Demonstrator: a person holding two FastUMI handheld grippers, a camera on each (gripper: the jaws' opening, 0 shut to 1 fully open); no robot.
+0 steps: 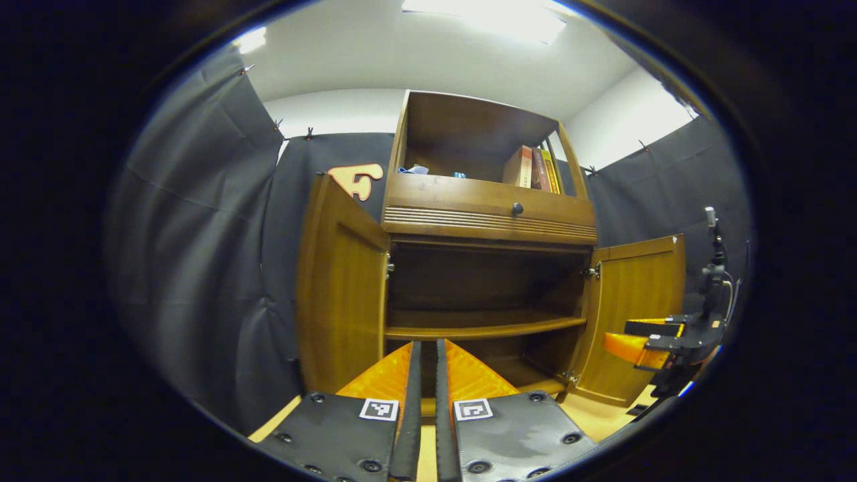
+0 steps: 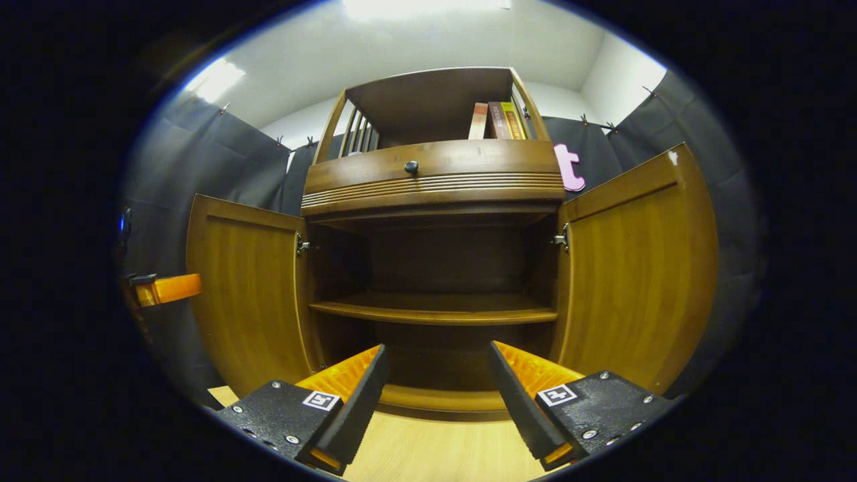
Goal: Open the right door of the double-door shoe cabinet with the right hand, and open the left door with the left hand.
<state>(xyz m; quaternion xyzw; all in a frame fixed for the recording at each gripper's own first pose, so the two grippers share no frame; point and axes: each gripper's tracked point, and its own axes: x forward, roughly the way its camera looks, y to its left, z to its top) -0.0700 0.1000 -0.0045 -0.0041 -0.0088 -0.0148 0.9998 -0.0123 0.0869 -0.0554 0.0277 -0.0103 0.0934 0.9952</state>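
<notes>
The shoe cabinet is seen standing on a pale wood floor, with both of its doors swung wide open. In the right gripper view, the left door is turned out to one side and the right door to the other, and the dark inside is shown with one shelf across the middle. Nothing can be made out on that shelf, though it is quite dark in there. A drawer with a small round knob is set above the doors, and some books are stood in the open top part.

The right gripper is held in front of the cabinet with its fingers spread wide apart. Nothing is held between them and nothing is touched by them.

In the left gripper view, the left gripper is pointed at the middle of the cabinet, low down. Its fingers are brought almost together, with just a thin gap left between them, and nothing is gripped. The left door is seen just beside it, not touched. The right gripper is also seen far off at the side, near the right door, apart from it.
</notes>
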